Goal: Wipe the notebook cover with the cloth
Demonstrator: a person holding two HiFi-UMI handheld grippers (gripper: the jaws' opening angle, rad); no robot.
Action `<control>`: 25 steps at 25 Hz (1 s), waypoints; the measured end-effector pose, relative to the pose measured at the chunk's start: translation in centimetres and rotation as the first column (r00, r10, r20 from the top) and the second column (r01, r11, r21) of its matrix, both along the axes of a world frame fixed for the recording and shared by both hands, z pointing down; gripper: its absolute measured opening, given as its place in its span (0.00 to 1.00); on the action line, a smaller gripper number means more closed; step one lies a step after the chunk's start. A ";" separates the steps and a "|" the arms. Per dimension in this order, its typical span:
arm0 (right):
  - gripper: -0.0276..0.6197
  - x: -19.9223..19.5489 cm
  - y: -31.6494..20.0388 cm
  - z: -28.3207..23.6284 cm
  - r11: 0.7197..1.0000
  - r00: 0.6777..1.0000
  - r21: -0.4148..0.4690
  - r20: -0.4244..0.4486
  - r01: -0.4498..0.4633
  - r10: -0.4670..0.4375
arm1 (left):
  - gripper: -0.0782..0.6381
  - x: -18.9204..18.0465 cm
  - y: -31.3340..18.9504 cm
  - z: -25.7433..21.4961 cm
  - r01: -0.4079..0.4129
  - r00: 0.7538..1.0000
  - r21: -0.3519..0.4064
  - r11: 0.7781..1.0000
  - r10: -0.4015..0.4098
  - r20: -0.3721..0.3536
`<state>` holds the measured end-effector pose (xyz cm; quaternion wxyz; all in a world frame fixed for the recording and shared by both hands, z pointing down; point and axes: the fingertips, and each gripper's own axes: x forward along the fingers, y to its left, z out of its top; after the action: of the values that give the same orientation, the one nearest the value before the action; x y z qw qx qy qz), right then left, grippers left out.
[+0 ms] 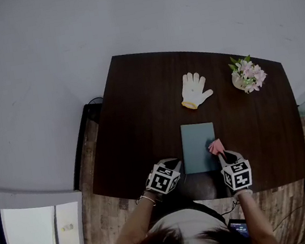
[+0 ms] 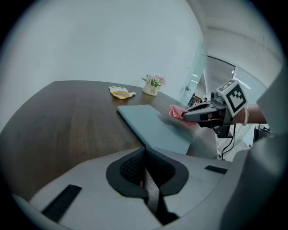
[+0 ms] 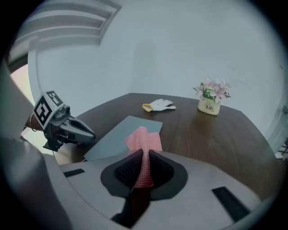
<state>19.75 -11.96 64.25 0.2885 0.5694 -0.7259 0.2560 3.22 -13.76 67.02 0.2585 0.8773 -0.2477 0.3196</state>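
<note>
R gripper (image 3: 143, 168) clamped on pink mesh cloth (image 3: 144, 139), which sits at the right edge of the flat grey-blue notebook (image 1: 199, 147), mid near edge of dark wood tabletop (image 1: 139, 109). L gripper (image 2: 146, 175) jaws together, empty. Step: wipe starting, prob. Next: press cloth flat on the cover, sweep across.

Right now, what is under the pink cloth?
The edge of the flat grey-blue notebook lies under the pink cloth, on the dark wooden table. The right gripper is shut on the cloth. The cover right beneath it is hidden.
</note>
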 end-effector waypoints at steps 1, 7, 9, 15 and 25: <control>0.11 -0.7 0.1 -0.3 1.000 1.000 0.007 0.012 0.009 -0.009 | 0.13 0.0 0.0 0.0 0.001 1.000 0.001 1.000 -0.001 0.000; 0.11 -6.0 0.7 -1.3 0.992 0.989 0.030 0.071 0.124 -0.126 | 0.13 0.0 -0.1 0.0 0.015 1.000 0.002 1.000 -0.015 -0.002; 0.11 -7.6 0.8 -1.4 0.986 0.982 0.033 0.082 0.166 -0.168 | 0.13 0.0 -0.2 -0.1 0.024 1.000 0.001 1.000 -0.024 -0.006; 0.11 -11.2 1.4 -0.8 0.964 0.960 0.020 0.091 0.266 -0.266 | 0.13 0.1 -0.3 -0.1 0.038 0.999 0.017 0.999 -0.038 -0.015; 0.11 -14.6 1.8 1.5 0.941 0.940 -0.038 0.084 0.336 -0.332 | 0.13 -0.3 0.0 -0.3 0.070 0.997 0.002 0.998 -0.070 -0.038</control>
<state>5.17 -10.16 65.73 0.3145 0.4203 -0.8155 0.2436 2.94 -13.77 66.70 0.2726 0.8744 -0.2740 0.2934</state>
